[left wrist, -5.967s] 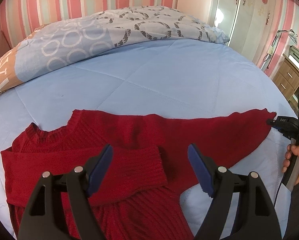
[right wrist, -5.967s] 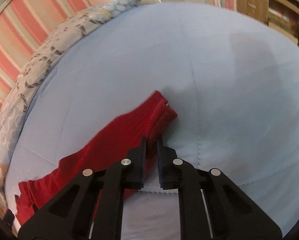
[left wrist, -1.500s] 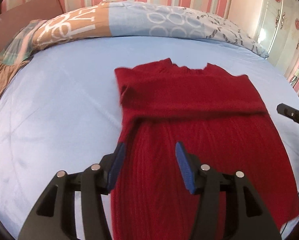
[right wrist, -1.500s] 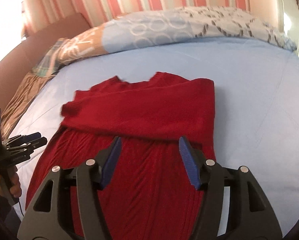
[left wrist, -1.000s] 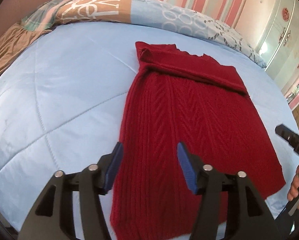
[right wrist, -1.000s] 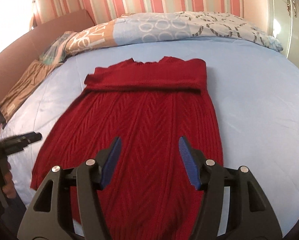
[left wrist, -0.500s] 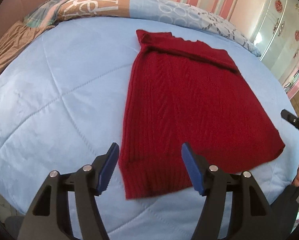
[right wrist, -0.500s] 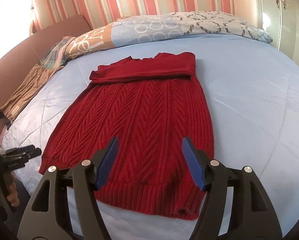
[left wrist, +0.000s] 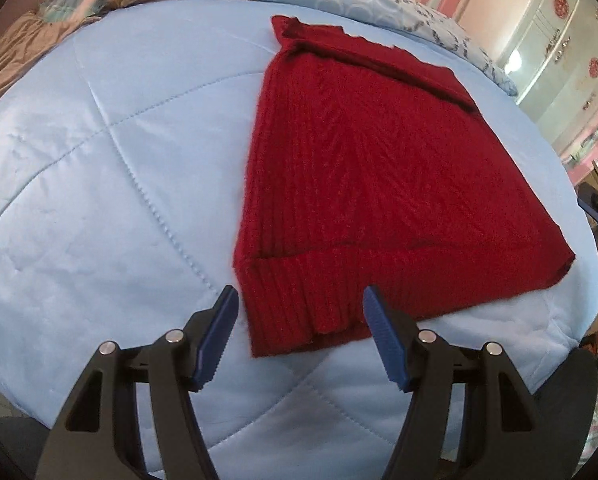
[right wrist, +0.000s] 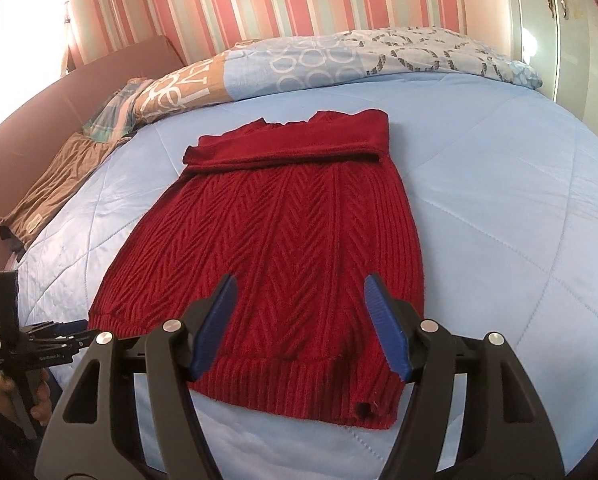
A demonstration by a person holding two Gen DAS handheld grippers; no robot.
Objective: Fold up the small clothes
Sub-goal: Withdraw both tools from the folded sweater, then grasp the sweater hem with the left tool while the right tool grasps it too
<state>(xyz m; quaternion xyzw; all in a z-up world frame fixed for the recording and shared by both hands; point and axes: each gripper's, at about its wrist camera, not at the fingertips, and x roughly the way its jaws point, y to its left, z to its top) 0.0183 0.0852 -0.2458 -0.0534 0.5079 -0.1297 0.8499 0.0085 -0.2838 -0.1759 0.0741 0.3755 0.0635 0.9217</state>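
Note:
A red knitted sweater (left wrist: 363,168) lies flat on the blue quilt (left wrist: 111,184), both sleeves folded across its chest near the collar, ribbed hem toward me. My left gripper (left wrist: 299,332) is open and empty, just above the hem's left corner. In the right wrist view the sweater (right wrist: 275,232) shows its herringbone knit. My right gripper (right wrist: 299,324) is open and empty, over the hem's right part. The left gripper (right wrist: 47,344) also shows at the left edge of the right wrist view. The right gripper's tip (left wrist: 597,208) shows at the right edge of the left wrist view.
A patterned duvet and pillows (right wrist: 339,64) lie along the head of the bed under a pink striped wall. A brown blanket (right wrist: 55,180) lies at the bed's left side. White wardrobe doors (right wrist: 559,16) stand at the right. The bed's front edge (left wrist: 259,440) is close below my grippers.
Both grippers have drawn back from the sleeves toward the hem and come lower over it. Six seconds ago the right gripper held the right sleeve's cuff; that sleeve now lies folded across the chest.

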